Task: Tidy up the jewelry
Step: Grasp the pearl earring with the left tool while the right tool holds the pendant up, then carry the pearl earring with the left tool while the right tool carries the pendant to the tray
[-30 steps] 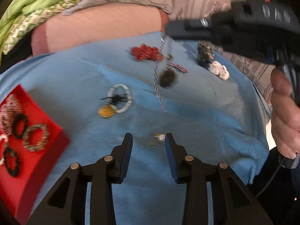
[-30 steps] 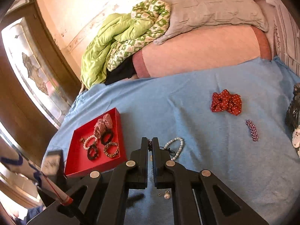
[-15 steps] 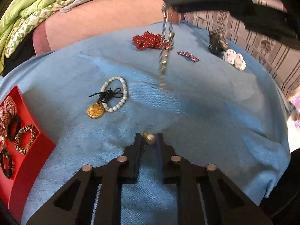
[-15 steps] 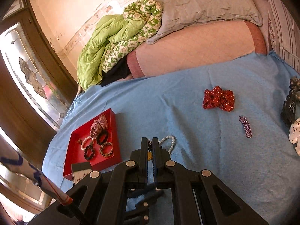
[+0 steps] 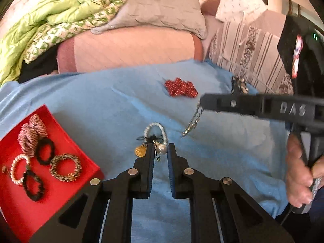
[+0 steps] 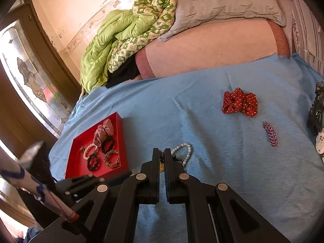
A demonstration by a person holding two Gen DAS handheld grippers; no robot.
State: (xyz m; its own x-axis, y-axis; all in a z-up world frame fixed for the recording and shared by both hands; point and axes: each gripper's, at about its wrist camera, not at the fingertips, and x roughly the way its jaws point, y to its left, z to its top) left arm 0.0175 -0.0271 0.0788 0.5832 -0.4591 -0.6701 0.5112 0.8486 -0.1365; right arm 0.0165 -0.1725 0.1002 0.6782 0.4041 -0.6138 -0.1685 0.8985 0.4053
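Note:
My left gripper point(image 5: 160, 149) is shut on a pearl earring point(image 5: 161, 148) and holds it above the blue cloth point(image 5: 113, 113). My right gripper point(image 6: 161, 155) is shut on a silver chain point(image 5: 192, 122) that dangles from its fingers in the left wrist view. A red tray point(image 5: 66, 184) at the left holds several bracelets and scrunchies; it also shows in the right wrist view point(image 6: 119, 129). A pearl bracelet with a gold pendant point(image 5: 155, 130) lies on the cloth just beyond my left fingertips.
A red polka-dot scrunchie point(image 6: 240, 102), a purple hair clip point(image 6: 270, 133) and dark and white ornaments point(image 6: 317, 113) lie on the cloth at the right. Pillows point(image 6: 218, 4) and a green quilt point(image 6: 113, 40) are at the back.
My left gripper closed on the pearl earring and lifted it off the cloth. My right gripper carried the dangling chain across, to the right in the left wrist view.

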